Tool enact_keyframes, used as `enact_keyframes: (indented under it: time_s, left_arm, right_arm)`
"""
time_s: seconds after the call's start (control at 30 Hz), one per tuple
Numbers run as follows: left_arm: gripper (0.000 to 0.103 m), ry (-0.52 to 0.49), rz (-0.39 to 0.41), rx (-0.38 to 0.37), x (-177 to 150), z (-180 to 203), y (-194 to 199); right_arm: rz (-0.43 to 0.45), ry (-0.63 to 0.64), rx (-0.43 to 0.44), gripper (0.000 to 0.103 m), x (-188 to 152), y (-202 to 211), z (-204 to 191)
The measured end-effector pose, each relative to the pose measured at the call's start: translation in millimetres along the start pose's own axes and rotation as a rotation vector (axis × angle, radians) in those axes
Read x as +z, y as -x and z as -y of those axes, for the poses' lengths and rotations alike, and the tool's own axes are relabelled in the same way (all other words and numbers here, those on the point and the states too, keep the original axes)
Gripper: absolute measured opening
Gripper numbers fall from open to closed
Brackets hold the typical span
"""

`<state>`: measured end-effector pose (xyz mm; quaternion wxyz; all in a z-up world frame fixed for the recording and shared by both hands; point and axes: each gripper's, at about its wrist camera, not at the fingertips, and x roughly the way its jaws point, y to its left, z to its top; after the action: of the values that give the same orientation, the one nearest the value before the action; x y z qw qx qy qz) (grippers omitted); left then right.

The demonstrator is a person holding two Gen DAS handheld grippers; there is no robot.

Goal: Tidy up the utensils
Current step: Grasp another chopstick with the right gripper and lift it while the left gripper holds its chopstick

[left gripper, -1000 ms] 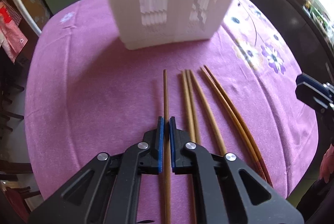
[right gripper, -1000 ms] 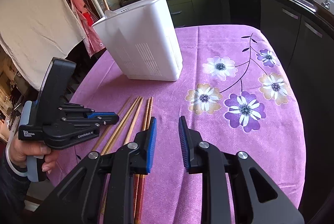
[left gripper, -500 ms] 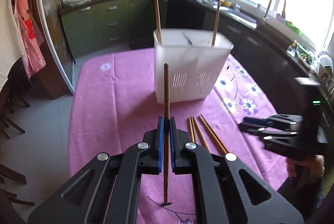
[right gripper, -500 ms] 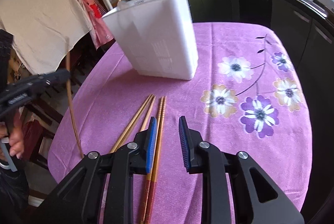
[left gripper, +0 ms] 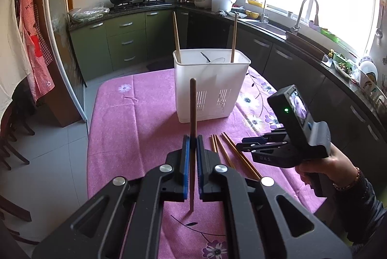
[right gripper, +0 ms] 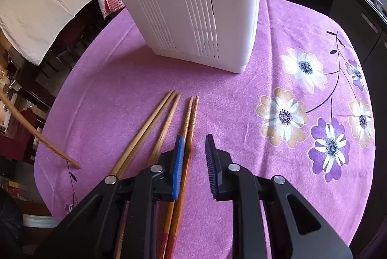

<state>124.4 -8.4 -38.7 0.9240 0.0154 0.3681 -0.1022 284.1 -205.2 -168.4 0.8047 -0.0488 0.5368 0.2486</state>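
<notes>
Left wrist: left gripper [left gripper: 191, 146] clamps chopstick [left gripper: 192, 128] upright; right gripper [right gripper: 193, 157] agape.

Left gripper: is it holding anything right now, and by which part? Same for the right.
The left gripper is shut on one chopstick, clamped around mid-length, upright, its lower tip near the tablecloth. The right gripper is open, holding nothing.

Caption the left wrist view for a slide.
Left gripper holds one chopstick upright before the white utensil holder; four more lie on the purple tablecloth.

Purple tablecloth [right gripper: 241, 99], white caddy [right gripper: 193, 5]; loose chopsticks [right gripper: 169, 118]
</notes>
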Motion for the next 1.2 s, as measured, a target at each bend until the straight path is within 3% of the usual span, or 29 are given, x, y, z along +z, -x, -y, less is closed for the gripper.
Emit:
enact_keyframes:
  time_s: [0.37, 0.73, 1.0, 1.2]
  left_arm:
    - [0.005, -0.009, 0.007, 0.007, -3, 0, 3]
    - [0.006, -0.012, 0.008, 0.009, -4, 0, 4]
    - [0.006, -0.014, 0.007, 0.012, -4, -1, 6]
    - [0.006, -0.019, 0.008, 0.014, -4, -1, 7]
  right_arm:
    - [-0.024, 0.057, -0.089, 0.016, -1, -11, -22]
    - [-0.003, 0.073, -0.117, 0.006, 9, -26, -39]
    - [0.217, 0.034, -0.077, 0.006, 7, 58, -31]
    - [0.400, 0.030, -0.076, 0.006, -22, 141, -24]
